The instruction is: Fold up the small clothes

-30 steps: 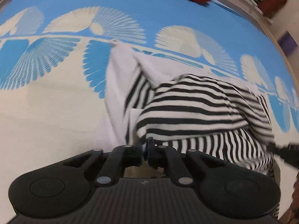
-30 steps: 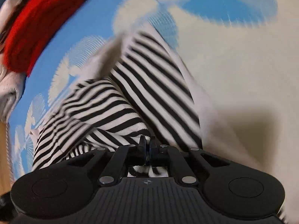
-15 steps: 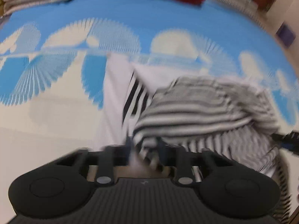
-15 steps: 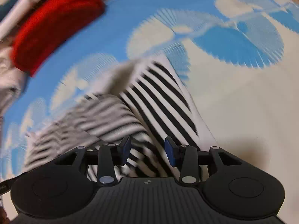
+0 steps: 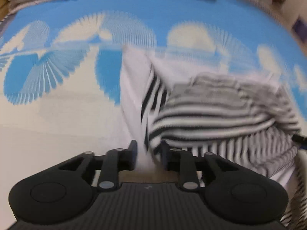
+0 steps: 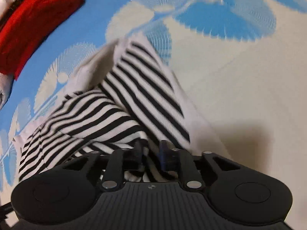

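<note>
I'm mid-fold on the striped garment (image 6: 122, 103), which lies bunched on the blue-and-cream patterned sheet (image 5: 57, 115), one flap already doubled over. My left tongs (image 5: 147, 153) are opening, pads standing clear with the white hem between them. My right tongs (image 6: 150, 151) are closing, striped cloth between them, though I can't tell whether they bite yet. I judge this a regrip between folds. Next I need both corners pinched firmly, then lifted together and carried across evenly. The red cloth (image 6: 34, 19) waits beyond.
</note>
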Demonstrator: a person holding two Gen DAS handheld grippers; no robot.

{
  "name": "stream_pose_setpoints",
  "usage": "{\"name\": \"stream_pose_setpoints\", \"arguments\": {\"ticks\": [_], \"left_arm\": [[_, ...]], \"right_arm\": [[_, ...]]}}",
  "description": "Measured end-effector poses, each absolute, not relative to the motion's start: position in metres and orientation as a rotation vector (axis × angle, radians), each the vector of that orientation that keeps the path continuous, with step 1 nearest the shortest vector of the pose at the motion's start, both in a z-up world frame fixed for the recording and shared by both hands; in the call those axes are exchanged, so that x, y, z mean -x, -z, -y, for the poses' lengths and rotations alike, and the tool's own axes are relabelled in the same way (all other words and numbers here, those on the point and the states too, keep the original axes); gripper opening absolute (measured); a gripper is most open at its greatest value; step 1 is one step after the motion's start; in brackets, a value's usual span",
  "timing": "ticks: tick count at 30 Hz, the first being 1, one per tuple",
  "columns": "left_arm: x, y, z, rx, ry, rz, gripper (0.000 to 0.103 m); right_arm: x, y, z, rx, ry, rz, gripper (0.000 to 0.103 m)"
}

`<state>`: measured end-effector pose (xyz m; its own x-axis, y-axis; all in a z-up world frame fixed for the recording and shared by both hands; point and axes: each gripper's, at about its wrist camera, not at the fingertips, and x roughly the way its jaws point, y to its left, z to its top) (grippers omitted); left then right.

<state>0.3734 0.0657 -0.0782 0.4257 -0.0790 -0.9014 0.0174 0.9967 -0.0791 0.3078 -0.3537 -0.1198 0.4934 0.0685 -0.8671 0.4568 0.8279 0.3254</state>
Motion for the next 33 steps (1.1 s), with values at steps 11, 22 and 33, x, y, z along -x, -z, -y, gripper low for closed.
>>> {"name": "stream_pose_setpoints", "arguments": {"ticks": [11, 22, 33], "left_arm": [[-0.374, 0.073, -0.040, 0.018, 0.174, -1.087, 0.036], [-0.365, 0.076, -0.047, 0.067, 0.176, -1.092, 0.043], [-0.275, -0.002, -0.094, 0.089, 0.094, -0.974, 0.047]], "right_arm": [[-0.314, 0.112, 0.346, -0.538, 0.101, -1.018, 0.036], [-0.310, 0.102, 0.355, -0.506, 0.162, -1.026, 0.040], [-0.185, 0.003, 0.389, -0.437, 0.142, -0.729, 0.042]]}}
